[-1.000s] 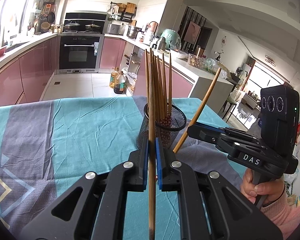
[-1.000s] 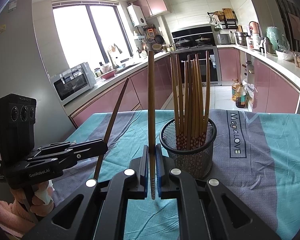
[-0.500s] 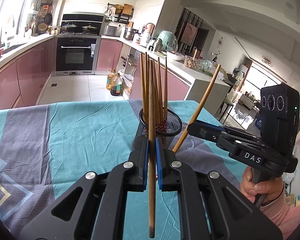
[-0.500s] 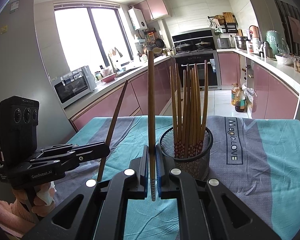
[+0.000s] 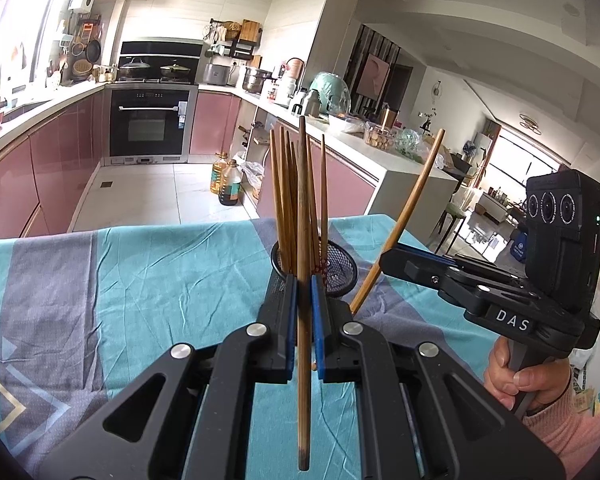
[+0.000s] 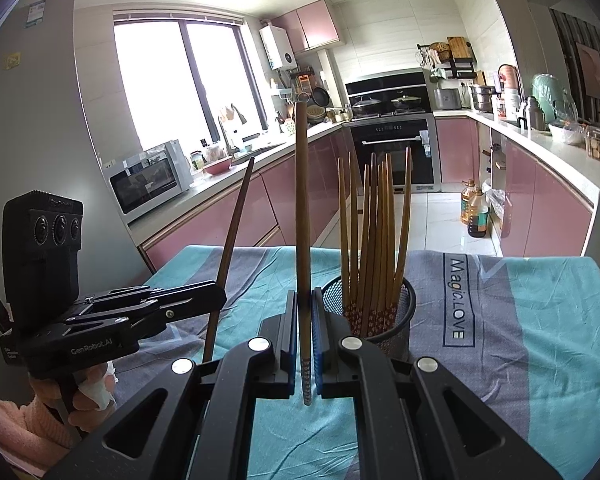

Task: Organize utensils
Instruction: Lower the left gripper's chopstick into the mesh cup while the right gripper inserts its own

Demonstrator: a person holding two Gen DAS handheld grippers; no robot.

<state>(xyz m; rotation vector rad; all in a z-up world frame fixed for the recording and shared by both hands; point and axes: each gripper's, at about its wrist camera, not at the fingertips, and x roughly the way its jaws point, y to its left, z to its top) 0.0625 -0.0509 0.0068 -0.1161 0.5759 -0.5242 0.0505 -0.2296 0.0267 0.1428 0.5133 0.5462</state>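
My left gripper (image 5: 304, 284) is shut on a brown chopstick (image 5: 303, 216) held upright just in front of the black mesh holder (image 5: 340, 270), which holds several chopsticks. My right gripper (image 6: 305, 300) is shut on another chopstick (image 6: 302, 208), upright, just left of the holder (image 6: 398, 322). Each gripper shows in the other's view: the right gripper (image 5: 392, 258) with its slanted chopstick (image 5: 406, 212) to the holder's right, the left gripper (image 6: 216, 300) with its chopstick (image 6: 234, 236) at the left.
The table carries a teal and grey cloth (image 6: 540, 320) with printed lettering. Kitchen counters, an oven (image 5: 150, 120) and oil bottles (image 5: 228, 184) on the floor lie beyond the table's far edge.
Both grippers have risen and drawn back a little with their chopsticks; the holder sits lower and smaller in both views. Both grips are unchanged.
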